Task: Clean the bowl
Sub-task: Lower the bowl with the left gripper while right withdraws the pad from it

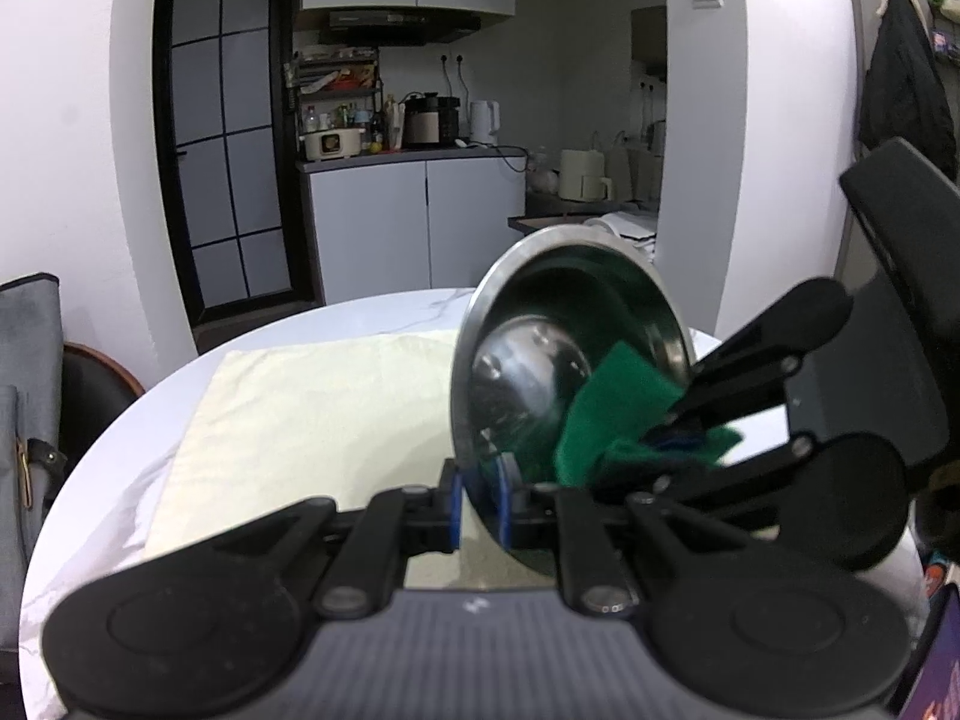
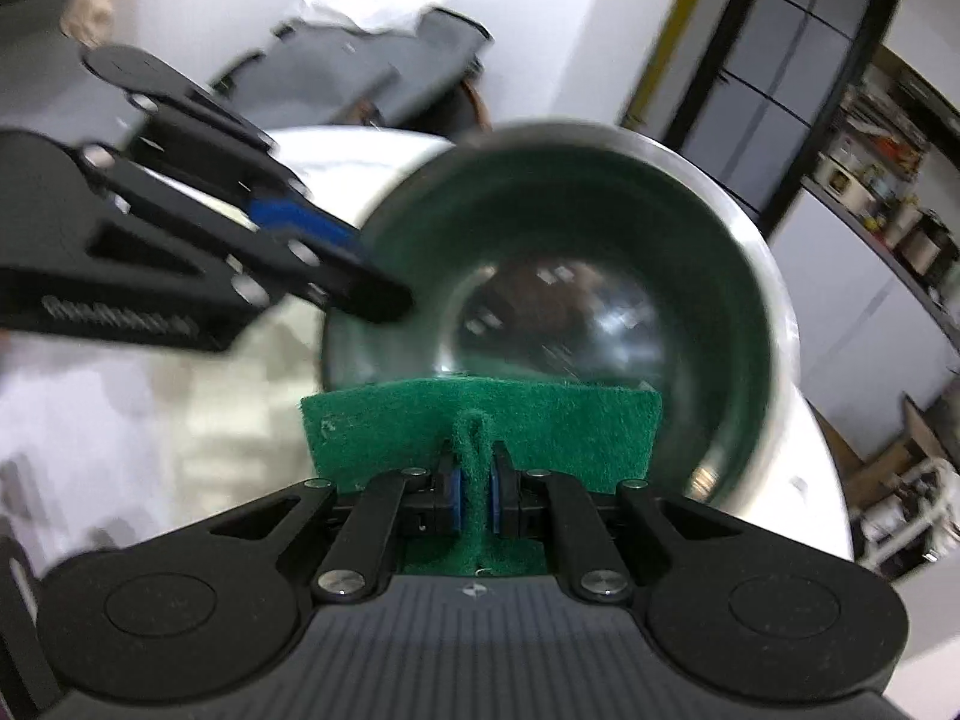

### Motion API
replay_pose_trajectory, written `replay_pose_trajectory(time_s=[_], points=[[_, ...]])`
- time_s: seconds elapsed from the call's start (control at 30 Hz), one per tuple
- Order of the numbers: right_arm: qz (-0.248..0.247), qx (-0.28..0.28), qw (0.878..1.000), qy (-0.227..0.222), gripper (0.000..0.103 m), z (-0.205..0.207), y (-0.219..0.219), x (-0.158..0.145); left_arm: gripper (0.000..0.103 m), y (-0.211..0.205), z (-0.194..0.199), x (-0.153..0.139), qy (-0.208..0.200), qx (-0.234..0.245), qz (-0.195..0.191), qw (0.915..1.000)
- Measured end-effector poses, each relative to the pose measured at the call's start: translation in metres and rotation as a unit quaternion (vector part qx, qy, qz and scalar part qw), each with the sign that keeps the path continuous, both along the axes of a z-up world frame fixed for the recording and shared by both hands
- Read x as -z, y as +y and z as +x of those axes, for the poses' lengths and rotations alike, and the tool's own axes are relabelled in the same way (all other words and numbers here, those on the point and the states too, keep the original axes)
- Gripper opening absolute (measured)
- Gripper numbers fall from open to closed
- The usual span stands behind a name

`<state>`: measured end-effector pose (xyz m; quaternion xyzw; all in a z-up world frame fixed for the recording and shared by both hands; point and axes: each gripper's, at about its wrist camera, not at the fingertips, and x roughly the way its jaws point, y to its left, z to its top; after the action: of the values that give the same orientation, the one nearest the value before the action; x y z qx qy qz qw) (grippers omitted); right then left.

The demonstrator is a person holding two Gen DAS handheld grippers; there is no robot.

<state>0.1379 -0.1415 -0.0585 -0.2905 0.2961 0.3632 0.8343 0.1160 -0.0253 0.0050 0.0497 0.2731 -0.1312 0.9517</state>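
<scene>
A shiny steel bowl (image 1: 540,360) is held tipped on its side above the table, its mouth turned to the right. My left gripper (image 1: 480,507) is shut on the bowl's lower rim. A green scouring pad (image 1: 624,414) lies inside the bowl against its wall, with my right gripper (image 1: 678,441) coming in from the right. In the right wrist view the bowl (image 2: 600,312) faces me, and my right gripper (image 2: 477,489) is shut on a pinched fold of the green pad (image 2: 384,426). The left gripper (image 2: 360,276) clamps the rim at the upper left.
A pale yellow cloth (image 1: 312,420) covers the round white marble table (image 1: 114,480). A grey bag (image 1: 24,396) sits at the left. A dark chair back (image 1: 900,240) stands at the right. A kitchen counter (image 1: 414,156) lies behind.
</scene>
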Motion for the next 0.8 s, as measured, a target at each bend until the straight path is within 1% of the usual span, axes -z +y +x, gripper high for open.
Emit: replay_pose_trajectory(time_s=[0.1,0.17,0.2,0.3,0.37,0.5,0.8], points=[[-0.021,0.028,0.999,-0.027,0.011,0.001,-0.005,-0.003,0.012,0.0,0.001,0.0,0.0,-0.001,0.002,1.0],[-0.023,0.035,0.998,-0.043,0.011,0.0,-0.006,-0.005,0.012,0.001,0.0,0.001,0.002,-0.002,0.003,1.0],[-0.023,0.043,0.997,-0.062,0.011,-0.002,-0.007,-0.007,0.012,0.001,0.0,0.001,0.002,-0.002,0.003,1.0],[-0.013,0.05,0.995,-0.087,0.011,-0.004,-0.009,-0.014,0.012,0.003,0.001,0.002,0.005,-0.003,0.0,1.0],[0.005,0.055,0.993,-0.102,0.01,-0.007,-0.012,-0.022,0.012,0.004,0.001,0.001,0.004,-0.006,-0.001,1.0],[0.03,0.059,0.991,-0.119,0.011,-0.011,-0.016,-0.032,0.012,0.002,-0.001,-0.001,0.002,-0.005,0.004,1.0],[0.062,0.068,0.99,-0.111,0.01,-0.007,-0.036,-0.04,0.015,0.005,0.001,0.002,0.014,-0.022,-0.004,0.9997]])
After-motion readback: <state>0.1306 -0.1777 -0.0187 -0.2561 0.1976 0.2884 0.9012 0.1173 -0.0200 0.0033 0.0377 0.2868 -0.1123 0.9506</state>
